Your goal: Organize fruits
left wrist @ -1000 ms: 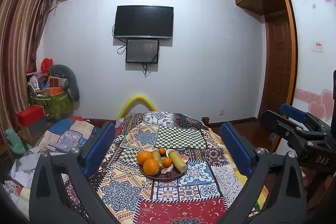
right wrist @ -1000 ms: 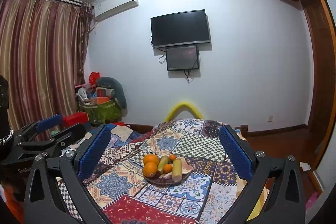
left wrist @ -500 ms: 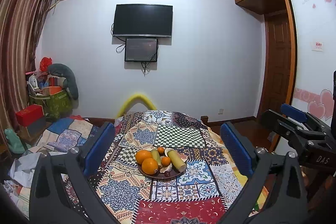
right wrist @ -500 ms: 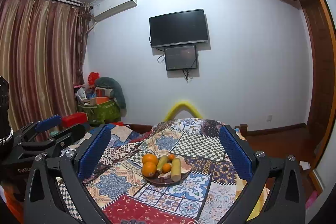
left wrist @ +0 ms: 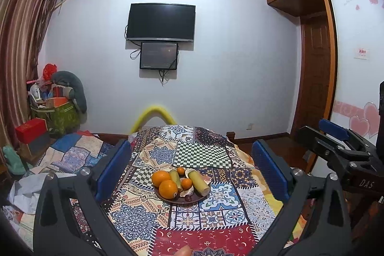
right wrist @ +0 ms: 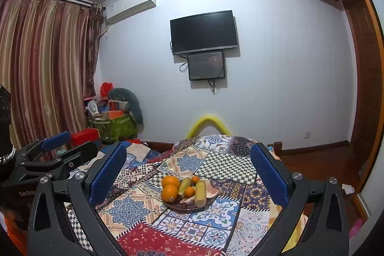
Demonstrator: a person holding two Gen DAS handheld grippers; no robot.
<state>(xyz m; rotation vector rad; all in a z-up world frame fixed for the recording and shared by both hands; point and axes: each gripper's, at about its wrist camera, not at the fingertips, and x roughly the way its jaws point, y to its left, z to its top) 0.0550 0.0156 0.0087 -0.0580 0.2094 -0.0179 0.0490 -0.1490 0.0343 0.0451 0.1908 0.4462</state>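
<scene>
Left gripper [left wrist: 192, 174] and right gripper [right wrist: 188, 174] both hover with fingers spread wide, empty, well short of the dark round plate [left wrist: 192, 200] of oranges and green stalks on the patchwork-clothed table [left wrist: 201, 152]. Best to descend slowly and centre on one large orange [left wrist: 168, 189]. Since a second ago, the plate sits slightly lower in both views.

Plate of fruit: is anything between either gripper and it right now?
Nothing visible. Only bare patchwork cloth lies between the open left gripper and the plate, and likewise for the open right gripper. Both are apart from the fruit.
</scene>
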